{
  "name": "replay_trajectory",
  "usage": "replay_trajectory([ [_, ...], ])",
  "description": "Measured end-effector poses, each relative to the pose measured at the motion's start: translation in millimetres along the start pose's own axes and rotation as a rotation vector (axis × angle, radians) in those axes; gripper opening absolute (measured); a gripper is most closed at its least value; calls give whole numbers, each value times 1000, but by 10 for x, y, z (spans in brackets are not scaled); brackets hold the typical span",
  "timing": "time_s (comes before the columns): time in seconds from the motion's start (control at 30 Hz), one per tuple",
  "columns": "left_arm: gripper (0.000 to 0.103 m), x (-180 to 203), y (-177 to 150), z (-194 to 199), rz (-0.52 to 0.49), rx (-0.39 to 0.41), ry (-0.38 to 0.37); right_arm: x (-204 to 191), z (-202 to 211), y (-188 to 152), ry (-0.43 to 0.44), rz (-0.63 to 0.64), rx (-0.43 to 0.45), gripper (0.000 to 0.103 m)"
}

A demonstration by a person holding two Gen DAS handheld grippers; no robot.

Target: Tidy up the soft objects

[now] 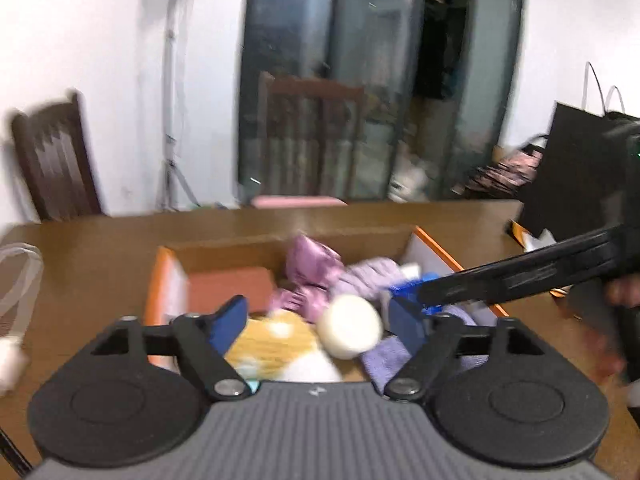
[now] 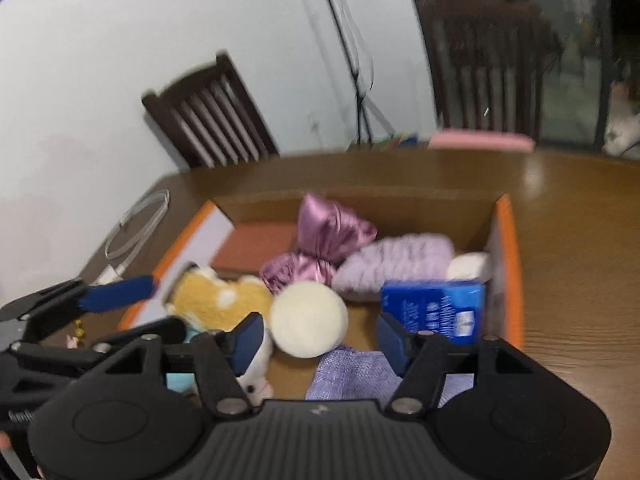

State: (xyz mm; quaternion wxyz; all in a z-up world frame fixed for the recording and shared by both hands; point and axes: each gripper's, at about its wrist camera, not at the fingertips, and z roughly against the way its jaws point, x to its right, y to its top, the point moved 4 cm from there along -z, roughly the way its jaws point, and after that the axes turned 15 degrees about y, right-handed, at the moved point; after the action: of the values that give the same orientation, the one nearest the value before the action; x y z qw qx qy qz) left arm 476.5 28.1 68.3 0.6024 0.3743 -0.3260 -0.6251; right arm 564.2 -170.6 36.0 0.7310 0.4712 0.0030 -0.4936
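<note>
A cardboard box [image 2: 507, 240] with orange rims stands on the brown table [image 2: 568, 208]. In it lie a cream ball [image 2: 308, 320], a purple satin bow [image 2: 328, 232], a lilac fluffy piece [image 2: 400, 264], a blue tissue pack [image 2: 436, 308], an orange-and-white plush toy [image 2: 216, 300] and a lilac cloth [image 2: 352, 376]. My right gripper [image 2: 320, 344] hovers open over the box's near end, and its pads do not touch the ball beyond them. My left gripper [image 1: 318, 324] is open above the plush toy [image 1: 276, 340] and the ball [image 1: 352, 330]. The right gripper [image 1: 412, 294] reaches in from the right.
Dark wooden chairs [image 2: 208, 120] stand behind the table by the white wall and the glass door. A clear tube loop [image 2: 136, 224] lies at the table's left. A pink flat thing [image 2: 480, 142] sits at the far edge. A black bag [image 1: 572, 176] stands at the right.
</note>
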Motion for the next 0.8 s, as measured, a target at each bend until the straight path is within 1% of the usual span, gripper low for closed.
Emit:
replay_trajectory([
  [0.03,84,-43,0,156,-11,23,48,-69,155,16,-23,9,20,66],
  [0.07,92,-83,-6,281,-14,40,90,-141,321,30,-53,24,43,69],
  [0.1,101,-123,-20,422,-9,57,133,-215,504,25,-91,45,71,74],
  [0.17,102,-205,-36,710,8,110,191,-350,860,-22,-168,89,125,81],
  [0.23,102,-249,-73,976,12,160,196,-475,1206,-129,-227,131,193,85],
  [0.3,103,-292,-128,1218,39,204,205,-580,1496,-305,-267,174,260,90],
  [0.37,103,-318,-221,1426,73,242,220,-655,1684,-505,-294,198,314,93],
  [0.47,103,-331,-414,1634,129,287,218,-763,1856,-842,-296,196,377,94],
  [0.57,103,-379,-618,1804,175,301,241,-877,1969,-1191,-271,204,425,94],
  [0.7,103,-367,-849,2111,167,357,272,-1053,2088,-1612,-285,269,464,95],
  [0.8,103,-323,-1080,2367,156,397,279,-1190,2159,-1906,-272,290,498,96],
])
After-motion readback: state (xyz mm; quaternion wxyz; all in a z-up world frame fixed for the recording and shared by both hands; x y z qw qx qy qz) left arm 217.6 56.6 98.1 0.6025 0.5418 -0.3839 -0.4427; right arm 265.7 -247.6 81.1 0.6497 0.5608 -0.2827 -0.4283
